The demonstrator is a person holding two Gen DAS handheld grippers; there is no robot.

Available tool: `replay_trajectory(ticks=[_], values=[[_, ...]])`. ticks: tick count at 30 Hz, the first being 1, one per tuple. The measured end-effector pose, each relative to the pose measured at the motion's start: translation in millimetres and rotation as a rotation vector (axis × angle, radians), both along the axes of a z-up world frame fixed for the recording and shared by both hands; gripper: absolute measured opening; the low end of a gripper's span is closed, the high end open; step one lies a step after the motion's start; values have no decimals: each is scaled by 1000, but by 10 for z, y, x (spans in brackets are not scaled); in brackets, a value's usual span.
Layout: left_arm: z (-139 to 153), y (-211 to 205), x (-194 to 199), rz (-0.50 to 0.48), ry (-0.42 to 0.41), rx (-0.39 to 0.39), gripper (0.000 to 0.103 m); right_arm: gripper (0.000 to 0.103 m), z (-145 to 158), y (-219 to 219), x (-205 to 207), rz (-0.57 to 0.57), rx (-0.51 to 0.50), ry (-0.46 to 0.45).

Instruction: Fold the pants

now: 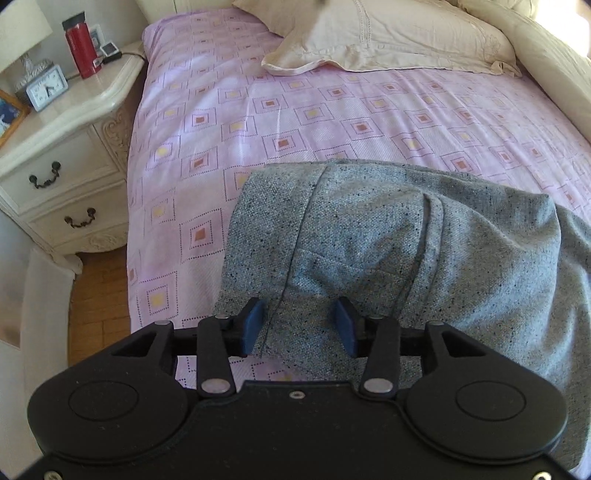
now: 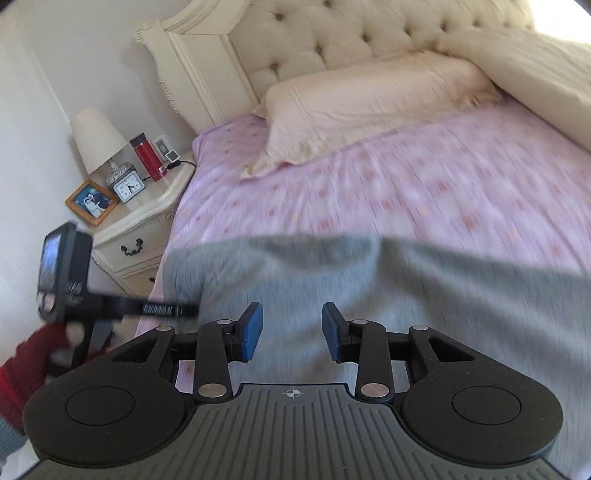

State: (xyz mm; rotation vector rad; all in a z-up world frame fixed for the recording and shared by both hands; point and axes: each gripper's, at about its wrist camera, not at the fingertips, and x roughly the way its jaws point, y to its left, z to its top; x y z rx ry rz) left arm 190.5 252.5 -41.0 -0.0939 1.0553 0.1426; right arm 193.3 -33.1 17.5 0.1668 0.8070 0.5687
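Note:
Grey speckled pants point(image 1: 388, 240) lie folded over on the pink patterned bed sheet point(image 1: 258, 110), near the bed's front edge. My left gripper point(image 1: 300, 325) is open, its blue pads point(image 1: 253, 323) just above the pants' near left edge, holding nothing. In the right wrist view the pants point(image 2: 369, 295) show as a blurred grey sheet. My right gripper point(image 2: 292, 330) is open and empty above them. The left gripper's body point(image 2: 74, 284) and the person's red-sleeved hand point(image 2: 33, 354) appear at the far left of the right wrist view.
A cream nightstand point(image 1: 62, 122) stands left of the bed with a red bottle point(image 1: 80, 46), a clock point(image 1: 47, 88), a lamp point(image 2: 98, 144) and a photo frame point(image 2: 92, 201). Cream pillows point(image 1: 388, 37) and a tufted headboard point(image 2: 332, 33) lie at the back. Wooden floor point(image 1: 99, 295) shows beside the bed.

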Motion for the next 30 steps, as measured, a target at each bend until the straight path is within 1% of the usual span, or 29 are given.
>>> replay_trajectory(ticks=[4,5,7,10,12,15,17,19,20,21,22,25,28,30], values=[[0,130,-12,18,13,-69,56,34,17,447,434,94,-88,-56],[-11,158,-26,21,20,-79,59,34,-7,563,532,124,-110,-72],[-56,241,-74,36,30,-122,61,34,-59,762,674,178,-146,-100],[-69,360,-175,57,14,-192,61,34,-176,1006,832,244,-211,-129],[-83,380,-219,59,6,-211,61,34,-281,1142,922,287,-237,-124],[-95,381,-269,57,-8,-216,62,34,-412,1295,1005,341,-244,-87],[-105,372,-278,54,-12,-216,62,34,-490,1346,990,374,-261,-61],[-115,372,-289,49,-15,-215,62,33,-539,1373,919,398,-283,-65],[-118,371,-291,45,-17,-213,62,15,-538,1367,864,415,-278,-76],[-113,365,-301,42,-23,-209,62,4,-518,1354,795,441,-256,-91],[-105,360,-318,36,-28,-203,62,2,-496,1359,722,451,-257,-106],[-62,335,-387,5,-43,-173,61,2,-429,1348,422,520,-296,-188],[-40,286,-461,-23,-38,-117,59,2,-360,1314,227,583,-302,-222],[-32,268,-522,-35,-35,-96,58,2,-296,1345,171,610,-315,-259]])
